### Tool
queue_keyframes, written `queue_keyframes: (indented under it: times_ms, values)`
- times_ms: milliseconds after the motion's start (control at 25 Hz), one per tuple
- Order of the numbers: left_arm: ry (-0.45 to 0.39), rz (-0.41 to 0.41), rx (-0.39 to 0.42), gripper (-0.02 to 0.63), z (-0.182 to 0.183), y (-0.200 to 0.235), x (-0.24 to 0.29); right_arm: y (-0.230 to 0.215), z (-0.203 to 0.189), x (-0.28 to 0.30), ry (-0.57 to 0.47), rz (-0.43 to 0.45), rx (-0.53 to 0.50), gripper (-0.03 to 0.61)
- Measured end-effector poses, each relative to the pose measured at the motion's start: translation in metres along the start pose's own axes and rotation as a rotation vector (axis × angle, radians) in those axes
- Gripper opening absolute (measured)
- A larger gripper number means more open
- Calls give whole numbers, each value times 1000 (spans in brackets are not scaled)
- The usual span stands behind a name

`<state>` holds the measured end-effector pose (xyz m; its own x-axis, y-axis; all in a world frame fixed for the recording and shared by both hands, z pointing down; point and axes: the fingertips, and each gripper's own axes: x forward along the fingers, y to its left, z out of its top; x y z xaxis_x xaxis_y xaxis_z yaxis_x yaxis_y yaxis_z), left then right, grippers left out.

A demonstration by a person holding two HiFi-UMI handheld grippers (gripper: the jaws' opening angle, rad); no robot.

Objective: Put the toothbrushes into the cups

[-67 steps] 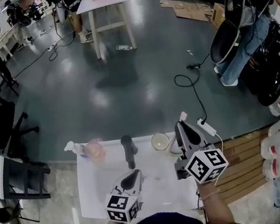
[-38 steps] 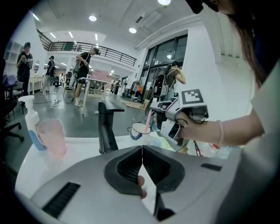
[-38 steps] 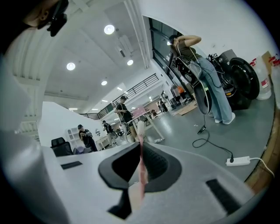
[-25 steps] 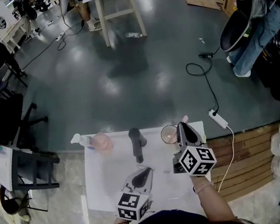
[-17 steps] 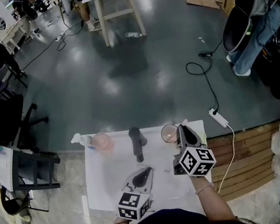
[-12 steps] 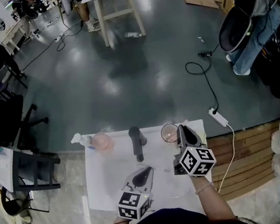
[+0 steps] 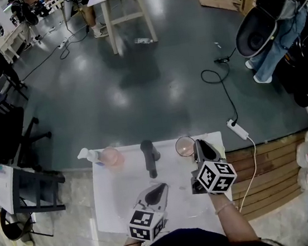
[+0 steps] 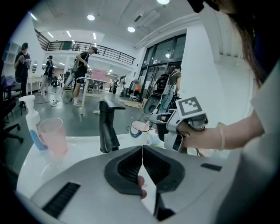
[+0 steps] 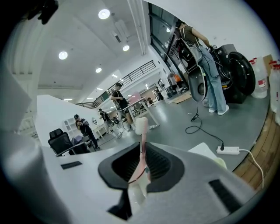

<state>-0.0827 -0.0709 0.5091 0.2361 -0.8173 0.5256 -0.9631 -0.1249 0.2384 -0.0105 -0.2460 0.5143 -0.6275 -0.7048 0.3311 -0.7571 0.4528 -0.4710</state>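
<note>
A pink toothbrush (image 9: 141, 131) stands bristles-up between the jaws of my right gripper (image 9: 142, 151), which is shut on its handle. In the head view the right gripper (image 7: 197, 142) hovers at the rim of a clear cup (image 7: 184, 146) at the table's far right. The left gripper view shows that cup (image 8: 140, 127) just in front of the right gripper (image 8: 168, 124). A pink cup (image 7: 112, 156) stands at the far left. My left gripper (image 7: 161, 187) rests near the table's middle, shut with nothing in it (image 8: 142, 148).
A black faucet-like stand (image 7: 149, 157) rises between the two cups. A white pump bottle (image 7: 85, 155) sits left of the pink cup. The white table (image 7: 114, 203) ends just beyond them. A power strip (image 7: 237, 130) lies on the floor to the right.
Since the earliest frame my right gripper has brought the toothbrush lower and closer to the clear cup. Over the last second it barely shifted. The left gripper stayed put.
</note>
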Motion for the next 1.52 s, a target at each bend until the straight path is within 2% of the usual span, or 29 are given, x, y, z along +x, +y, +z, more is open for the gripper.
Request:
queue_keyframes:
  times_ms: [320, 520, 760, 1120, 1520]
  values:
    - [-5, -14, 15, 6, 2, -1, -1, 1, -6, -7, 33, -10, -18, 32]
    - [33, -46, 8, 6, 4, -10, -3, 0, -4, -16, 34, -20, -42, 32]
    - [5, -38, 49, 6, -1, -6, 2, -2, -8, -26, 52, -43, -96, 31]
    - [51, -79, 92, 8, -13, -13, 7, 0, -13, -41, 70, -41, -123, 2]
    - [104, -132, 125, 8, -26, -15, 16, -2, -19, -55, 80, -50, -142, 0]
